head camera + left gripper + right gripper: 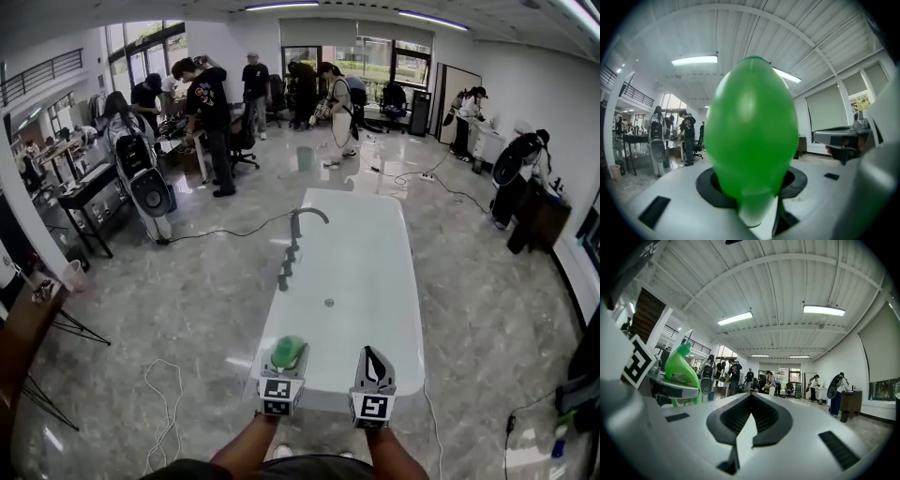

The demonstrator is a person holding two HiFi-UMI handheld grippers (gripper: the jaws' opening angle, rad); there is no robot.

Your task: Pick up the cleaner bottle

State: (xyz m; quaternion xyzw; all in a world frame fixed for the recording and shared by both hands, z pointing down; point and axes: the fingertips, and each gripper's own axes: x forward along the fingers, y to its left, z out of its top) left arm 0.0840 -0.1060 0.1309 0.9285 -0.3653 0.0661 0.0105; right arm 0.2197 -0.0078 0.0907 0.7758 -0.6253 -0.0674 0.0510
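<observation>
Head view: left gripper, seemingly level, clasps cleaner bottle.

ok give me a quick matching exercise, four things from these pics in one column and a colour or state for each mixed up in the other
Column one:
1. cleaner bottle
2. right gripper
3. faucet
4. bathtub

Column two:
a. white and long
b. green, clamped in the left gripper
c. dark, curved, standing at the tub's left rim
d. jaws together, nothing between them

Pairs: 1-b, 2-d, 3-c, 4-a
</observation>
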